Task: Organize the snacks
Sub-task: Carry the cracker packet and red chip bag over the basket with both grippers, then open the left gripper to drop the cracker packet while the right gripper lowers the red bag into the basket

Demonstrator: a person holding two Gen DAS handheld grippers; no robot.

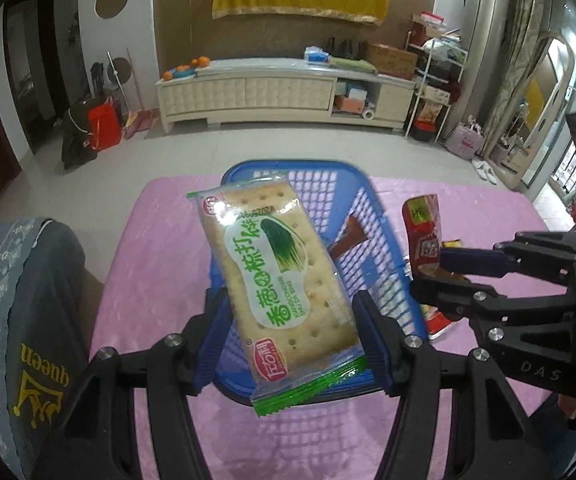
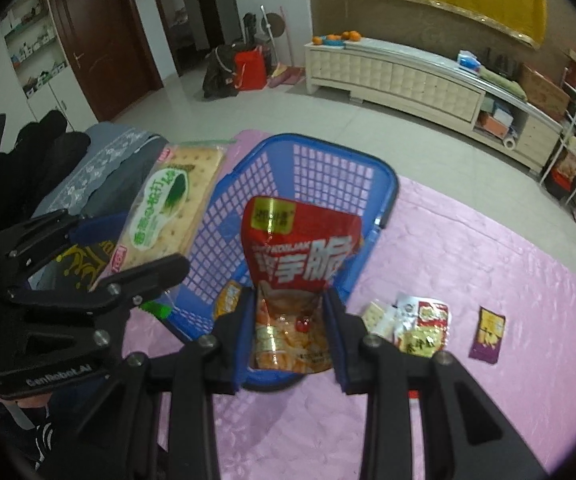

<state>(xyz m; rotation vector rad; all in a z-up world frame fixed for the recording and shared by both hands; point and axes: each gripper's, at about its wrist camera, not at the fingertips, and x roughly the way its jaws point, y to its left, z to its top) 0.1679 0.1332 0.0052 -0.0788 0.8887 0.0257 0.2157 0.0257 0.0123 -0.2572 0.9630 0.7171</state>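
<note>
Closest to the lens, the left gripper point(image 1: 288, 336) has its fingers point(image 1: 208, 344) about half spread and clamped on a cracker pack point(image 1: 284, 276), clear wrap with green edges and a green onion picture. It's held up in the air, tilted, right over the near rim of the blue basket point(image 1: 351, 200).

The right gripper point(image 2: 289, 336) has its fingers point(image 2: 337, 340) pulled in as tight as they go, pinching the bottom of a red chip bag point(image 2: 299, 260). The bag stands up between them and is crumpled where it's squeezed. It hangs over the basket's near end too.

The basket point(image 2: 307, 168) is a lattice-sided plastic one sitting on a pink cover point(image 2: 467, 240) over the worktop. What's inside: from the left wrist view I can see a brown wrapper point(image 1: 347, 236) lying against the mesh, and from the right wrist view an orange-yellow packet point(image 2: 230, 300) peeks out down low by the near wall. Both are mostly blocked by the held packs, so I can't read either one. The rest of the basket floor is covered up.

Still out on the cover, right of the basket: a small pile of packets point(image 2: 411, 324), white, red and yellow, touching each other, and a purple sachet point(image 2: 487, 336) lying alone a bit further right.

Left of the worktop there's a grey cushion point(image 1: 20, 320) with gold lettering, cut off by the frame.

Way back is a white TV cabinet point(image 1: 280, 92) with oranges point(image 1: 192, 66) on top.
</note>
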